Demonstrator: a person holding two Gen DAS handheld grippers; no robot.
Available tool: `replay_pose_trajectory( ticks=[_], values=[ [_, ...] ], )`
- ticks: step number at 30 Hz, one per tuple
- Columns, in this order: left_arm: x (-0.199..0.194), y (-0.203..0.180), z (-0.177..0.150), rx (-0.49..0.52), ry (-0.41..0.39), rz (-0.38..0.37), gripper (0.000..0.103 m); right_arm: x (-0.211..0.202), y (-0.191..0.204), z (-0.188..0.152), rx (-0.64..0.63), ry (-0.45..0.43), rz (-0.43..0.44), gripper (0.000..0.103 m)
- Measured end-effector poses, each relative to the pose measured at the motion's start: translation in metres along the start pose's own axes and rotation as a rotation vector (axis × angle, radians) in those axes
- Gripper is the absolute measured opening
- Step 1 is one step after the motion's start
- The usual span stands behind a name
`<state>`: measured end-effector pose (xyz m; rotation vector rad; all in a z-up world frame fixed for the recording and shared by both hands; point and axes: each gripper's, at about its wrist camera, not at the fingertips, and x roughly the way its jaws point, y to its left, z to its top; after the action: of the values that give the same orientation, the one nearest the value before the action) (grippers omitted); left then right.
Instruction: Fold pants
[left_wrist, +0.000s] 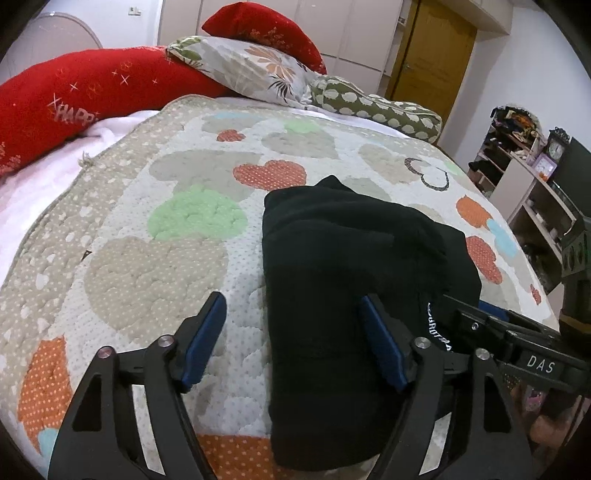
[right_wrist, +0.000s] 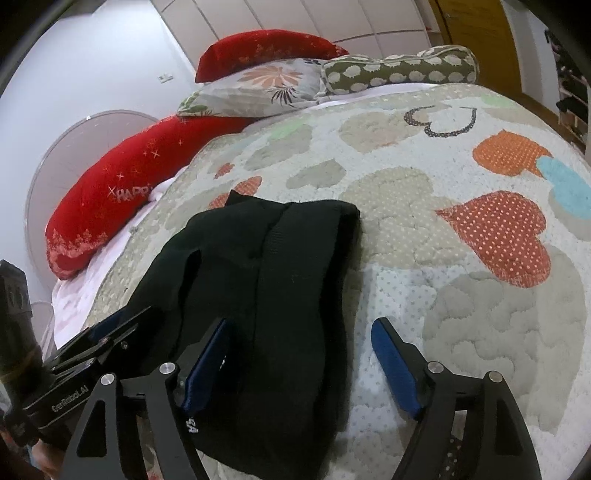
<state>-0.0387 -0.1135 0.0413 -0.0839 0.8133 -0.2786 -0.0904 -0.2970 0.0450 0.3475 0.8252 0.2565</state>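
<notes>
Black pants (left_wrist: 343, 280) lie folded into a compact bundle on the heart-patterned quilt (left_wrist: 166, 229); they also show in the right wrist view (right_wrist: 266, 295). My left gripper (left_wrist: 293, 341) is open, its left finger over the quilt and its right finger (left_wrist: 380, 350) over the bundle's near part. My right gripper (right_wrist: 304, 363) is open, its left finger (right_wrist: 207, 369) on the black fabric and its right finger over the quilt. Neither holds the cloth. The right gripper also shows at the right edge of the left wrist view (left_wrist: 517, 343).
Red pillows (left_wrist: 85, 96), a floral pillow (left_wrist: 251, 70) and a spotted bolster (left_wrist: 380, 110) lie at the head of the bed. A shelf unit (left_wrist: 524, 173) and a wooden door (left_wrist: 432, 59) stand to the right. White sheet (left_wrist: 44, 177) shows at the left.
</notes>
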Motion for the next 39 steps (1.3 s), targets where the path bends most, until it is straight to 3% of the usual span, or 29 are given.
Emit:
replay_pose_trajectory(
  ticks=[4, 9, 15, 19, 26, 39],
  values=[
    [-0.001, 0.007, 0.001, -0.019, 0.007, -0.032, 0.078, -0.004, 0.004, 0.005, -0.007, -0.013, -0.017, 0.077],
    [-0.015, 0.013, 0.003, -0.022, -0.046, -0.035, 0.078, -0.016, 0.008, 0.011, -0.041, -0.040, -0.040, 0.077],
    [-0.020, 0.011, -0.001, -0.017, -0.056, 0.015, 0.078, -0.036, 0.017, 0.011, -0.070, -0.087, -0.060, 0.077],
    [-0.033, -0.003, -0.006, 0.044, -0.128, 0.108, 0.078, -0.048, 0.028, 0.005, -0.124, -0.116, -0.099, 0.077],
    [-0.037, -0.013, -0.012, 0.096, -0.144, 0.140, 0.078, -0.058, 0.037, -0.008, -0.135, -0.136, -0.134, 0.077],
    [-0.056, -0.018, -0.017, 0.093, -0.187, 0.112, 0.078, -0.075, 0.061, -0.023, -0.199, -0.151, -0.183, 0.077]
  ],
)
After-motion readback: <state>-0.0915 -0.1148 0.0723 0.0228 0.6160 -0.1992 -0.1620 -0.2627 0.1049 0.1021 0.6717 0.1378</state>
